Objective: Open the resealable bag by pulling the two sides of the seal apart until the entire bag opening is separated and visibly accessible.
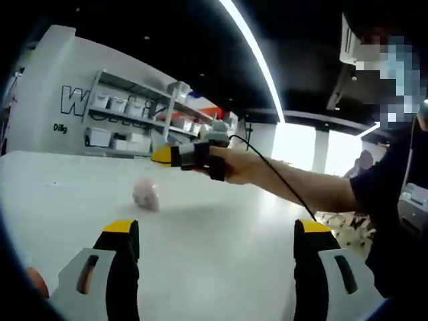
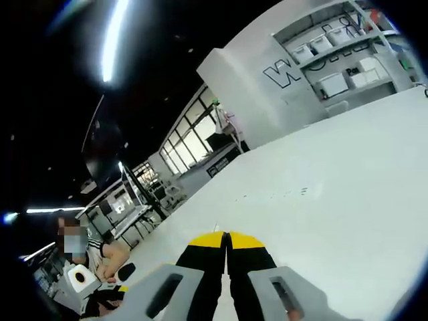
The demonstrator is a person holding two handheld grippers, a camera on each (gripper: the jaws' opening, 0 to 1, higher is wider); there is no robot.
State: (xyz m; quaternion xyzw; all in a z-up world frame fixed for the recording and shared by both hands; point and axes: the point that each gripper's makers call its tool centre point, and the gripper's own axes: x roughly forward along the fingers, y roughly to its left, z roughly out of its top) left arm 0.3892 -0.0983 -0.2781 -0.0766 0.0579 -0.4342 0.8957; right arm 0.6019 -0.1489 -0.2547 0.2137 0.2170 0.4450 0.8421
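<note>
In the left gripper view a small pale, blurred bag (image 1: 146, 194) lies on the white table (image 1: 221, 261), well ahead of my left gripper (image 1: 215, 231). That gripper is open, its yellow-tipped jaws wide apart with nothing between them. A person's hand holds my right gripper (image 1: 161, 155) above the table, beyond and a little right of the bag, not touching it. In the right gripper view my right gripper (image 2: 226, 239) is shut, jaws pressed together over bare table (image 2: 348, 200) with nothing held.
Shelves with white boxes (image 1: 127, 120) stand against the wall behind the table. The person's forearm (image 1: 301, 187) reaches in from the right. Another person (image 2: 100, 257) sits beyond the table's far edge, near racks and windows (image 2: 180, 150).
</note>
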